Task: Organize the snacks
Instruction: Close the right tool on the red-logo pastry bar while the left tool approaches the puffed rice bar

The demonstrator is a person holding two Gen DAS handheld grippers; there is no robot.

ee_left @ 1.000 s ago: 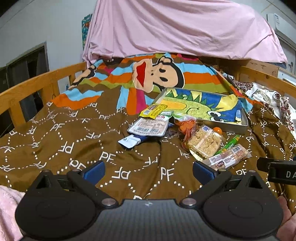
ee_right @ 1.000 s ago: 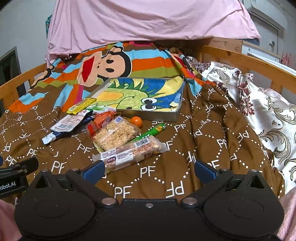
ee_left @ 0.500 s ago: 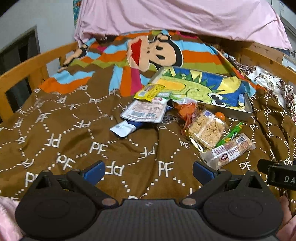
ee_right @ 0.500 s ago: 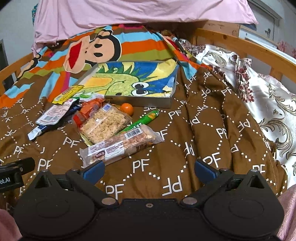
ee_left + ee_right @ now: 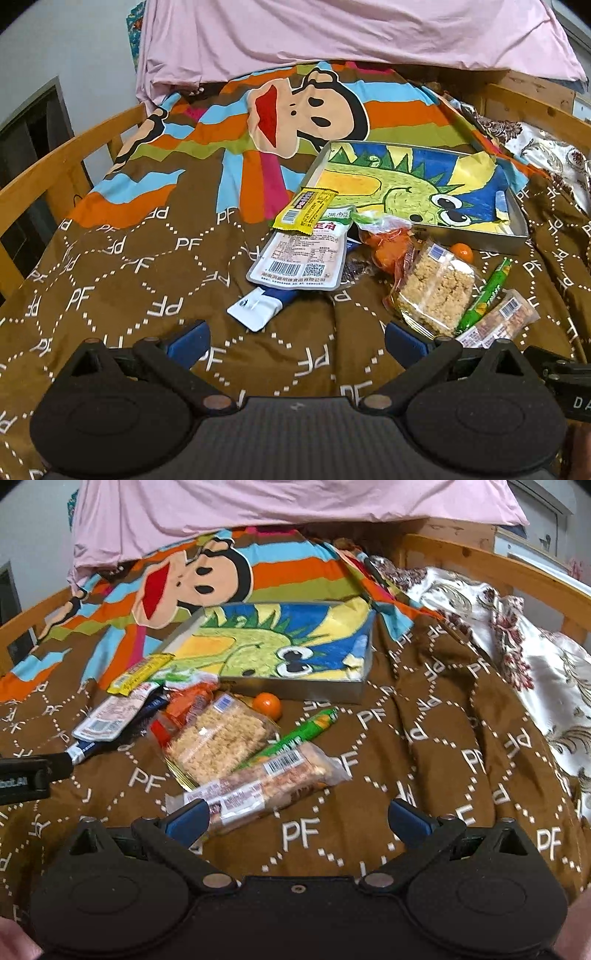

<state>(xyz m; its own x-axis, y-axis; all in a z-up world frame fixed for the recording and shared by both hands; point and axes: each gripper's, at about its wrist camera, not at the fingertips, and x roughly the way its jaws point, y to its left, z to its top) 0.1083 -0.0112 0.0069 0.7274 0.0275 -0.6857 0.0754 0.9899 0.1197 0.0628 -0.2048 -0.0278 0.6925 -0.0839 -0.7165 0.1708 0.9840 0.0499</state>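
Several snacks lie in a heap on a brown bedspread in front of a metal tray [image 5: 517, 240] [image 5: 295, 692] lined with a dinosaur drawing. Among them are a yellow bar [image 5: 304, 210], a grey pouch [image 5: 299, 256] [image 5: 107, 718], a puffed-rice pack [image 5: 436, 288] [image 5: 218, 738], a green tube [image 5: 485, 295] [image 5: 295, 734], a nut bar [image 5: 258, 786] [image 5: 498, 321] and a small orange [image 5: 267, 703] [image 5: 461, 252]. My left gripper [image 5: 297, 338] is open and empty, short of a white-blue tube [image 5: 255, 308]. My right gripper [image 5: 297, 818] is open, its left finger [image 5: 186, 818] at the nut bar's near end.
Wooden bed rails [image 5: 62, 166] [image 5: 517, 572] run along both sides. A pink sheet [image 5: 332, 33] hangs at the far end. A floral satin quilt [image 5: 535, 657] is bunched at the right. The monkey-print striped blanket [image 5: 295, 110] lies beyond the tray.
Both grippers have moved forward and lower toward the snacks, which now look larger and nearer. The right gripper's left finger has reached the nut bar's end. Nothing has been picked up.
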